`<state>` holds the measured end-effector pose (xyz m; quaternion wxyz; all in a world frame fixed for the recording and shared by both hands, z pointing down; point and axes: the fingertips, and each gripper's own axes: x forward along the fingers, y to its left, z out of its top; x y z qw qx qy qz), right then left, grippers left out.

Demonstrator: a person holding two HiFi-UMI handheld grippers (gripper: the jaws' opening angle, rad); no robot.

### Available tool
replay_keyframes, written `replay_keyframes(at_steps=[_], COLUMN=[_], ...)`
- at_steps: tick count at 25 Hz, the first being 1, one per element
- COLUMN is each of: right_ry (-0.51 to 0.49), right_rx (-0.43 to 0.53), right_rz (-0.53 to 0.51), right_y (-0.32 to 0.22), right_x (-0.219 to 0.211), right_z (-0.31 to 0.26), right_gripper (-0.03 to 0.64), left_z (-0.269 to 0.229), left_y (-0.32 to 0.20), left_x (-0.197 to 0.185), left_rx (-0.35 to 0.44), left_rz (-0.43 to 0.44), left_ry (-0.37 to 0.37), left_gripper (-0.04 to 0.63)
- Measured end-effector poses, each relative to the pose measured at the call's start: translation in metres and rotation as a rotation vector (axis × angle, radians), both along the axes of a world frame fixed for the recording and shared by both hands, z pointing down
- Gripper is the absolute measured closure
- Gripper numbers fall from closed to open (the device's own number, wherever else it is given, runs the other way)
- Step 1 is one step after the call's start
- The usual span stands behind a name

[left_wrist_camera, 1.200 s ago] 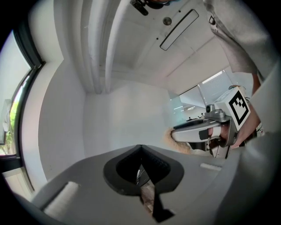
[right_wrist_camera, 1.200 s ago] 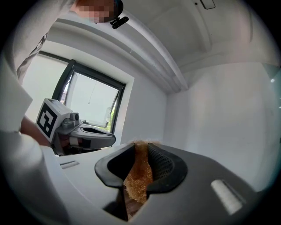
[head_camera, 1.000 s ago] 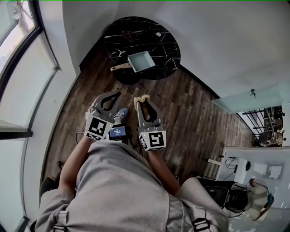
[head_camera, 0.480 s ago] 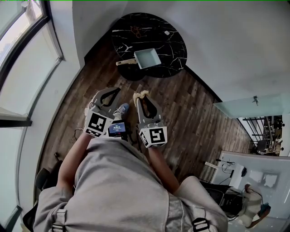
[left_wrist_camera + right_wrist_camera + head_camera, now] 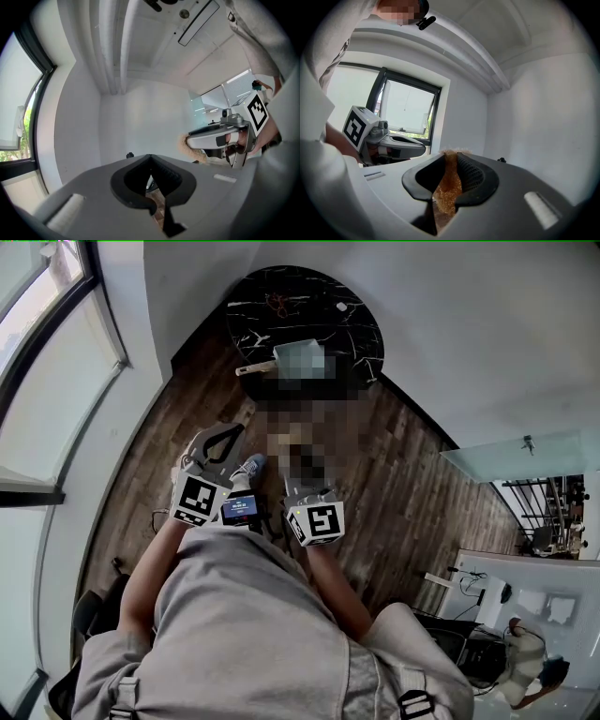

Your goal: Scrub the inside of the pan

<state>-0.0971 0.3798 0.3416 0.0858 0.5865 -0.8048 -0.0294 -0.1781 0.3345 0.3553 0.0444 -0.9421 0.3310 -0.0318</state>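
Note:
A pale blue square pan sits on the round black marble table (image 5: 323, 301) far ahead; a mosaic patch covers its body and only its wooden handle (image 5: 251, 368) shows. My left gripper (image 5: 239, 430) (image 5: 150, 160) is held over the floor, well short of the table, shut with nothing between its jaws. My right gripper (image 5: 451, 158) is beside it, shut on a tan fibrous scrubber (image 5: 449, 185). In the head view its tips are hidden by the mosaic, and only its marker cube (image 5: 316, 523) shows. The left gripper view shows the scrubber (image 5: 188, 149) at the right gripper's tip.
Dark wooden floor (image 5: 403, 465) lies between me and the table. A large window (image 5: 47, 352) runs along the left and white walls meet behind the table. A small white object (image 5: 345, 307) lies on the table. A shoe (image 5: 251, 468) shows below the grippers.
The head view has shifted a little, so the table sits slightly higher and to the right. Both grippers stay side by side before the body, the right still shut on the scrubber.

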Motion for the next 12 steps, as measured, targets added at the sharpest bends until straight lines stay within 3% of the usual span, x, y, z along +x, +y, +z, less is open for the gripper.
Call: replay_keyframes(at_steps=[12], right_ry=[-0.007], right_rx=[0.012], right_rz=[-0.006], right_y=[0.0015], right_x=[0.0044], right_z=[0.0027], right_gripper=[0.523], left_z=[-0.0034], left_y=[0.0038], left_x=[0.0059], left_rx=[0.003], left_rz=[0.015], left_ry=[0.002], left_gripper=[0.595])
